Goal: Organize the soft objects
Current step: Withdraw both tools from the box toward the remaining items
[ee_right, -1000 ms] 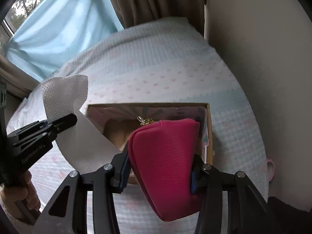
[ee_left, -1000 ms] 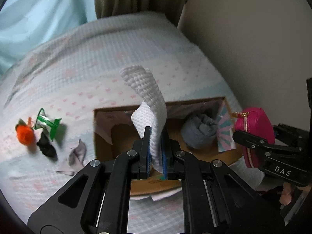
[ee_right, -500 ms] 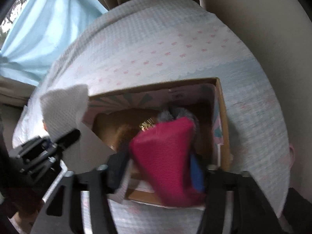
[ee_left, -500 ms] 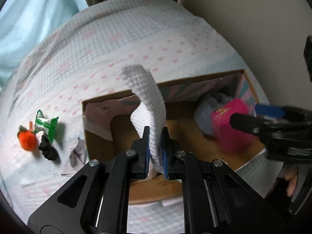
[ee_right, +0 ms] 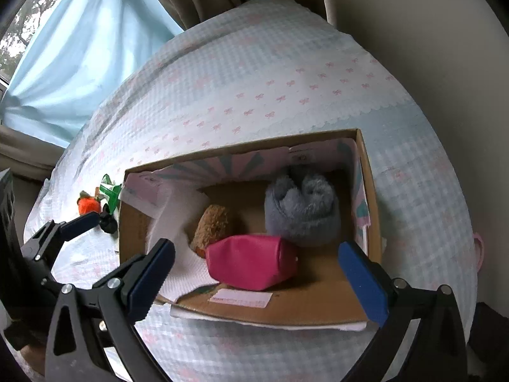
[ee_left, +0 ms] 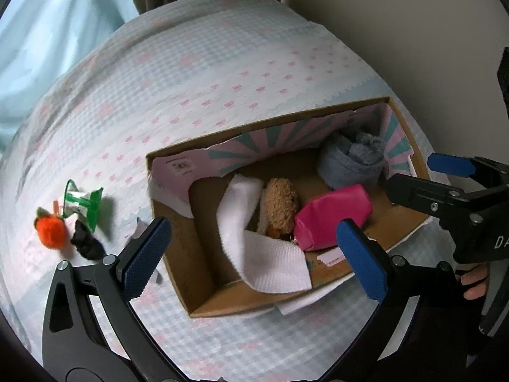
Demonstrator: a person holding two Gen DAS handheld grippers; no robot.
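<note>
Grippers left (ee_left: 254,248) and right (ee_right: 257,273) both hang spread and empty over the cardboard box (ee_right: 370,191), white cloth (ee_left: 264,258) and pink pouch (ee_right: 251,261) inside, while orange plush (ee_left: 51,230) and scraps beside it remain.

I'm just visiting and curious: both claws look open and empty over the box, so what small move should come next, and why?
Probably the left gripper should swing left toward the orange plush on the bedspread. The white cloth and pink pouch already lie in the cardboard box, both grippers are open, and the right gripper is farther from the leftover items.
</note>
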